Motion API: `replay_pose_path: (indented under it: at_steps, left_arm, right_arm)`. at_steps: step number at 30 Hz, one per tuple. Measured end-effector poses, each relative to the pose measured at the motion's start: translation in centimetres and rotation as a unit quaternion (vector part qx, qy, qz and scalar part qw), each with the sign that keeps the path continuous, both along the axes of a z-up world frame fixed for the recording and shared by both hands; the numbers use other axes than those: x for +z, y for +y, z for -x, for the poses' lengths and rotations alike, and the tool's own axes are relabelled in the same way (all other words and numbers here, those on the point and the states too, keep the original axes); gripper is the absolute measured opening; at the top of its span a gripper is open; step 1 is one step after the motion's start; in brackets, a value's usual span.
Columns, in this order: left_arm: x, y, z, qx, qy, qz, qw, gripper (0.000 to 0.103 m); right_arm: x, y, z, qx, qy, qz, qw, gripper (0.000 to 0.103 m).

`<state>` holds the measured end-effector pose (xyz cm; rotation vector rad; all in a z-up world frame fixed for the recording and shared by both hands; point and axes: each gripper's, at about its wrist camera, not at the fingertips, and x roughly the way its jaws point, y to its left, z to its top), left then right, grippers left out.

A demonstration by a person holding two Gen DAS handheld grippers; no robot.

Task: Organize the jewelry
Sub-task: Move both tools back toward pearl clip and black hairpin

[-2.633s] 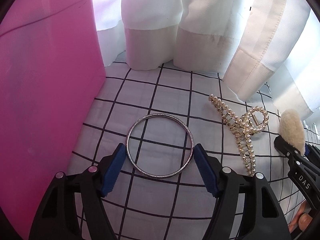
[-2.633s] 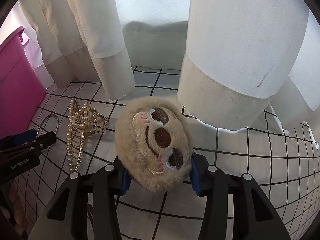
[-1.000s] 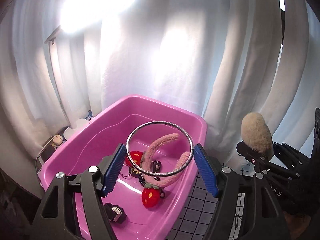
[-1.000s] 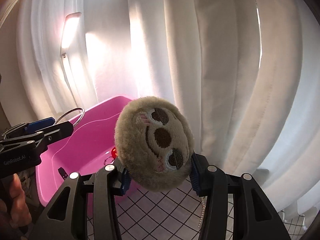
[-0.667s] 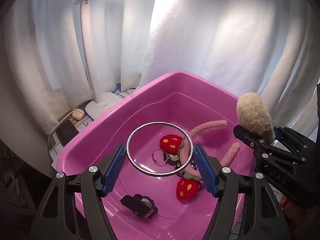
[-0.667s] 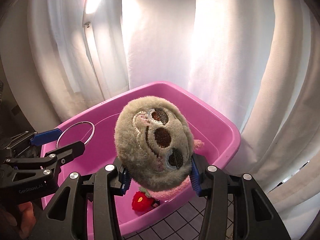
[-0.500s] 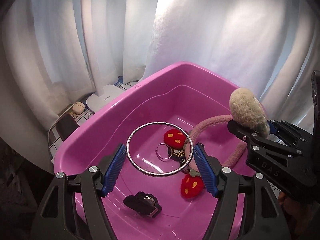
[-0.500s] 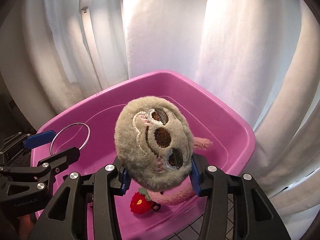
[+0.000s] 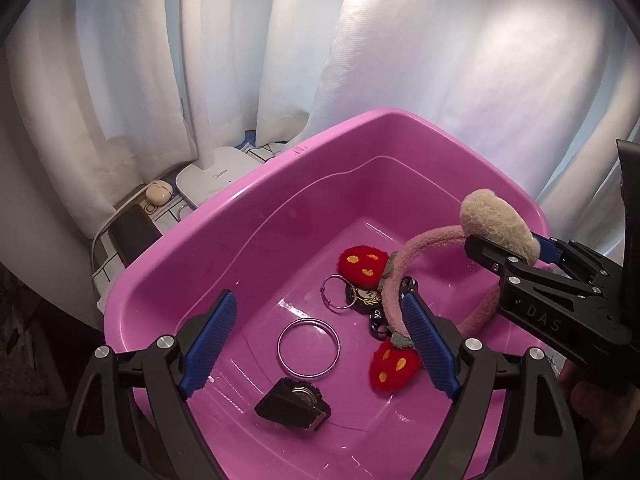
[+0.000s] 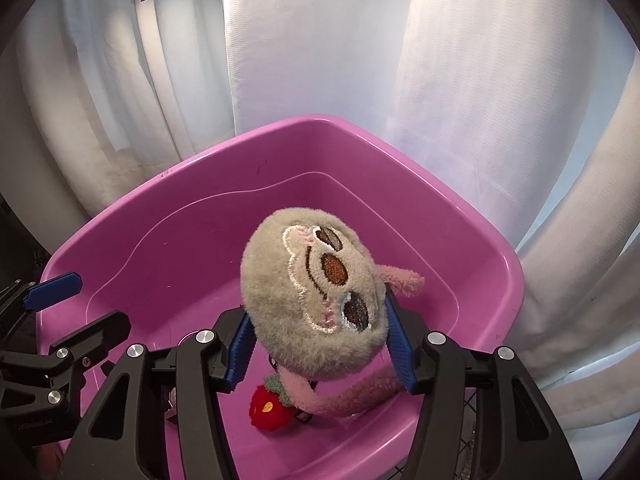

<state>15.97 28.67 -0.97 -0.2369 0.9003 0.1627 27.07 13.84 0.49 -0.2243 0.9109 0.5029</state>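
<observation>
Pink plastic bin [image 9: 172,264] as landmark throughout.

Left wrist view. Left gripper [image 9: 318,338] above near rim of bin, jaws spread wide, nothing between blue pads [image 9: 208,338]. Silver bangle [image 9: 308,347] flat on bin floor, directly below gap between pads, touching neither. Black square-based piece with round metal centre [image 9: 294,403] on bin floor nearer than bangle, just beside it. Thin key ring [image 9: 338,293] farther in, beside dark charm [image 9: 366,298]. Pink fuzzy headband [image 9: 394,280] arched across right half of bin floor, red strawberry plush with yellow spots at far end [image 9: 362,266] and at near end [image 9: 394,366]. Right gripper [image 9: 516,250] over right rim of bin, clamped on beige plush [image 9: 494,226], seen here from behind. Outside bin, beyond left rim: white lamp base [image 9: 214,180], small cream earbud case [image 9: 158,192], dark flat device [image 9: 134,234]. White curtain [image 9: 440,60] behind bin.

Right wrist view. Right gripper [image 10: 320,346] closed on beige plush sloth face [image 10: 316,300], blue pads [image 10: 398,350] pressed into both sides, plush held above bin [image 10: 400,184] interior, face toward camera. Headband [image 10: 344,398] and one red strawberry [image 10: 268,410] on bin floor beneath plush. Left gripper [image 10: 76,308] at left rim of bin, fingers apart, empty. Bangle hidden here. Curtain [image 10: 500,100] behind bin.
</observation>
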Motion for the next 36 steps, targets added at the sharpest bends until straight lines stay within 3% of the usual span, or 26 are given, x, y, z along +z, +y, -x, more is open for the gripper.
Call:
replay_pose_path:
  at_steps: [3,11,20,28,36]
  left_arm:
    - [0.1,0.3,0.3,0.003,-0.001,0.002,1.0000,0.090]
    - [0.7,0.4,1.4,0.005,-0.007,0.006,0.9999,0.090]
    - [2.9,-1.7,3.1,-0.018,-0.032,0.004,0.9993,0.090]
    - [4.9,-7.0,4.3,-0.088,-0.063,0.012,0.9941,0.092]
    - [4.7,-15.0,5.3,-0.191,-0.070,0.029,0.9787,0.094]
  right_arm:
    - [0.5,-0.2,0.2,-0.006,-0.005,-0.009,1.000,0.059]
    - [2.1,-1.3,1.5,-0.018,-0.019,-0.038,0.999,0.059]
    - [3.0,-6.3,6.3,-0.058,-0.028,-0.088,0.994,0.060]
    - [1.7,-14.8,12.4,-0.130,-0.028,-0.099,0.986,0.061]
    - [-0.9,-26.0,17.4,-0.255,-0.014,-0.086,0.963,0.061]
